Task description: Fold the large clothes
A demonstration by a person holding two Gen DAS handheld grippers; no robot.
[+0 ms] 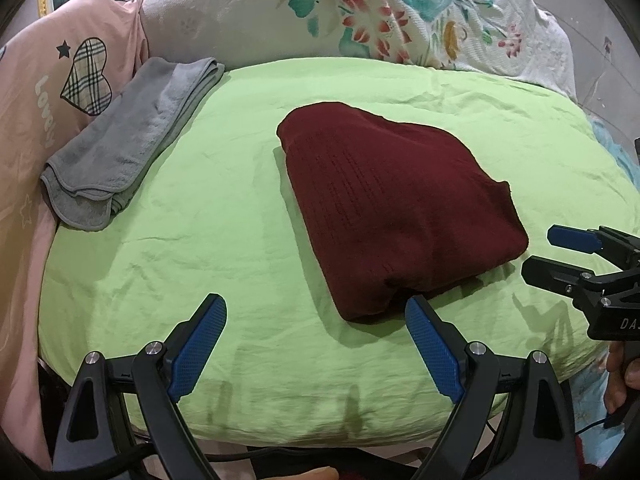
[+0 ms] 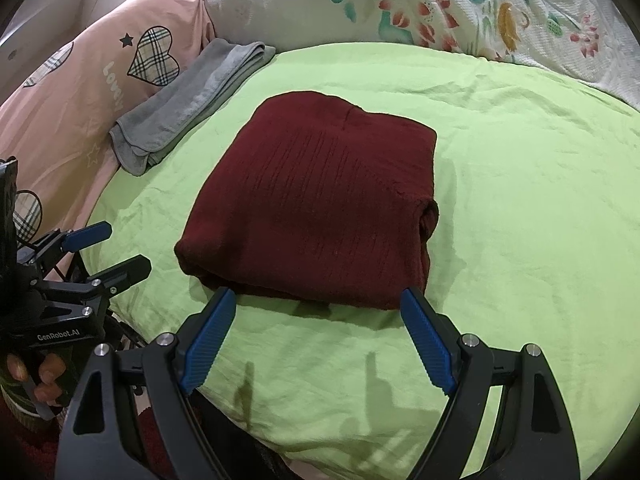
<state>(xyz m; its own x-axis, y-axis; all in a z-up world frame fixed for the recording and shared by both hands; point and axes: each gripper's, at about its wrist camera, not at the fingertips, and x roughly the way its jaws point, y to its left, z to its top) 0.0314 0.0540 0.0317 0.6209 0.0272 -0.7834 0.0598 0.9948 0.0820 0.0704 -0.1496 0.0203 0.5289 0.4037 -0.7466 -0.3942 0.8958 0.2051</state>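
Observation:
A dark red knitted garment [image 1: 396,204] [image 2: 316,200] lies folded into a thick rectangle on the light green sheet [image 1: 224,216] [image 2: 520,200]. My left gripper [image 1: 316,308] stands open just short of the garment's near left corner, nothing between its blue pads. My right gripper [image 2: 318,300] is open too, hovering in front of the garment's near edge, apart from it. In the left wrist view the right gripper [image 1: 540,252] shows at the right edge, open. The left gripper [image 2: 120,248] appears open at the left of the right wrist view.
A folded grey towel [image 1: 128,148] [image 2: 188,108] lies at the sheet's left side against a pink cover with plaid hearts [image 1: 60,80] [image 2: 120,64]. A white floral quilt [image 1: 360,12] [image 2: 440,4] is bunched along the back. A hand [image 2: 36,376] holds the left gripper's handle.

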